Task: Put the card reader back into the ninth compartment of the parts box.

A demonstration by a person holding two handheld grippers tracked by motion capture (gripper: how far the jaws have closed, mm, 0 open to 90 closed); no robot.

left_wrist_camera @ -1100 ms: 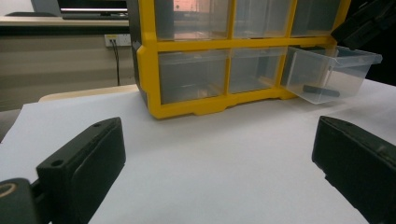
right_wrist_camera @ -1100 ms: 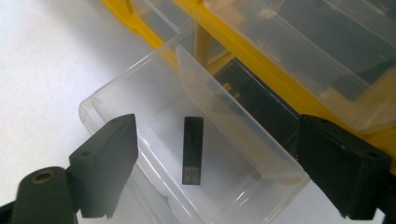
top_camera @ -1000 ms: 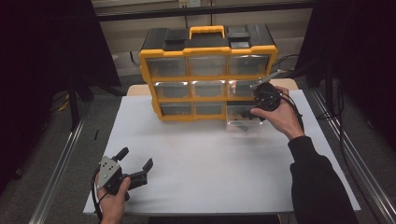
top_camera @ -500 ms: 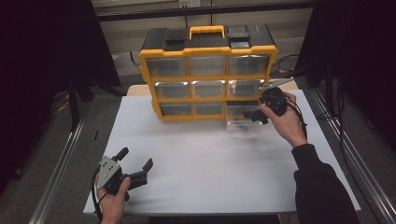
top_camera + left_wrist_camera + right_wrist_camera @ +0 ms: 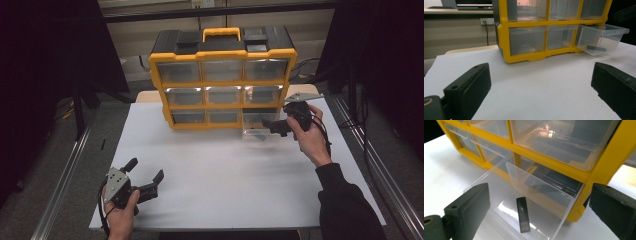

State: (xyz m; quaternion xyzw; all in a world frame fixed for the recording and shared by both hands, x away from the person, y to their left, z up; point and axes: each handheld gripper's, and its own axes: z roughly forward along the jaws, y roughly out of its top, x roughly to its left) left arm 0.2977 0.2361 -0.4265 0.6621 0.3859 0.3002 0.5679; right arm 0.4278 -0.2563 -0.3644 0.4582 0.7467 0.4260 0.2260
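- The right gripper [image 5: 274, 126] has moved a little since a second ago. Back then it was up by the middle row of the yellow drawer box [image 5: 222, 80]. Now it sits lower, right at the pulled-out clear drawer [image 5: 256, 131] in the bottom right corner.
- Its jaws have just been opening. They now stand wide apart and hold nothing.
- In the right gripper view, a small black USB stick [image 5: 522, 217] lies flat on the floor of the clear drawer [image 5: 524, 220], below and between the jaws. Nothing touches it.
- The left gripper [image 5: 145, 185] has not moved. It rests near the front left of the white table [image 5: 225, 175], jaws wide and empty.
- My guess: the stick was just dropped in, so pushing the drawer shut comes next. Or the hand may be about to reach in and grab it.
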